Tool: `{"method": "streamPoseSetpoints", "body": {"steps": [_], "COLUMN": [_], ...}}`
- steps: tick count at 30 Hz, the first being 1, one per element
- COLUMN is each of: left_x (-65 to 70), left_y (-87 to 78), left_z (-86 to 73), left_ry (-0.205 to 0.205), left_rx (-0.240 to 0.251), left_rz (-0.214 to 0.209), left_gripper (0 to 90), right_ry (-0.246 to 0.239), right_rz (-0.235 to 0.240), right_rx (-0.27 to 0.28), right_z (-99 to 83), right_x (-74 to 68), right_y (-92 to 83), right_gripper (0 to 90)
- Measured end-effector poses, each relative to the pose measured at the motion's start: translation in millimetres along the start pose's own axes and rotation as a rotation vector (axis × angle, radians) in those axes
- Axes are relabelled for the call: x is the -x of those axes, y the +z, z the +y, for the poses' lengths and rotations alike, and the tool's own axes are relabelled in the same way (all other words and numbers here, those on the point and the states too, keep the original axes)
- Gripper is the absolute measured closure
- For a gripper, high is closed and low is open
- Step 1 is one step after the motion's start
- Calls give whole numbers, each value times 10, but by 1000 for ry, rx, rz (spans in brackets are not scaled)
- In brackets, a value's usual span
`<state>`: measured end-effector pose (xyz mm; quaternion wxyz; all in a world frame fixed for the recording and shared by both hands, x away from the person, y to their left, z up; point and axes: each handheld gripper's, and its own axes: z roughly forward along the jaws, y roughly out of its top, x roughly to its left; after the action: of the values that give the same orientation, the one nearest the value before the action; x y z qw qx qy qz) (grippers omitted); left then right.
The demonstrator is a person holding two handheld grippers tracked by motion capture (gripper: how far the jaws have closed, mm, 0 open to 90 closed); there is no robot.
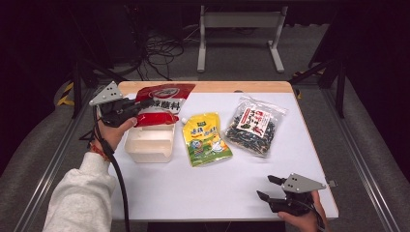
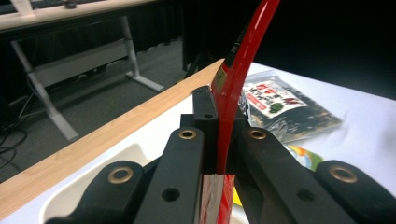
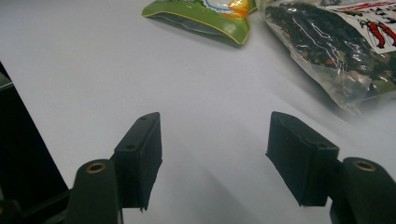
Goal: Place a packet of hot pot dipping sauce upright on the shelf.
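Over the tub: the left gripper [image 1: 138, 105] holds a glossy red-and-white plastic pouch [image 1: 162, 104] above the far rim of a shallow cream plastic tub [image 1: 150, 143] at the table's left side.
Left gripper: jaws pressed together on the pouch's thin edge; in the left gripper view the red film [image 2: 232, 88] rises from between the two black jaws and curves away.
Right gripper: the right gripper [image 1: 269, 188] sits low at the near right corner of the white table [image 1: 203, 188], jaws apart with nothing between them; in the right gripper view bare tabletop lies between the pads [image 3: 144, 154].
Where the pouch is: off the table, one end in the jaws, the rest sagging toward the tub and the table's wooden far edge.
How it will handle: judged soft and floppy, since the film bends under its own weight; the filling looks loose and likely to shift, so the pouch may swing or fold. The shiny film could slip in a light pinch.
Where to hold: the flat sealed seam, as now, gives the firmest bite; a grip on the bulging middle would likely slide.
Neighbours: a yellow-green spouted pouch [image 1: 207, 139] lies just beside the tub, and a clear bag of dark dried food with a red-and-white label [image 1: 255, 125] lies farther right, both apart from the held pouch.
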<state>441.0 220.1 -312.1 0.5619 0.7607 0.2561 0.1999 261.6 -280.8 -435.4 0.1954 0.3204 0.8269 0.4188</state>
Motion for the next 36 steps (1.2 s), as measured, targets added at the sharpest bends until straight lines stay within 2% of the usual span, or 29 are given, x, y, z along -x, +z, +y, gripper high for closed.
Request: {"method": "streamPoseSetpoints", "body": {"steps": [2, 12, 15, 21, 30, 34, 36], "left_x": [-63, -344, -430, -581, -664, -685, -688], "left_y": [35, 234, 316, 476, 662, 732, 742], "left_z": [-8, -84, -116, -203, -269, -346, -361], "left_ry": [0, -38, -34, -74, -88, -134, -133], "left_rx": [-15, -37, -49, -63, -85, -77, -82], "left_rz": [18, 54, 69, 76, 68, 62, 64], "left_gripper": [899, 899, 899, 899, 898, 884, 856], "right_ry": [4, 21, 27, 35, 50, 47, 46], "right_rz": [0, -12, -18, -24, -33, -34, -33], "right_rx": [1, -4, -1, -1, -11, -19, -21], "right_z": [-9, -60, -75, -110, -149, -160, -163], "right_x": [4, 14, 14, 12, 13, -1, -5], "right_y": [-4, -27, -41, -64, -81, -74, -71], "right_gripper": [355, 355, 355, 354, 354, 354, 353]}}
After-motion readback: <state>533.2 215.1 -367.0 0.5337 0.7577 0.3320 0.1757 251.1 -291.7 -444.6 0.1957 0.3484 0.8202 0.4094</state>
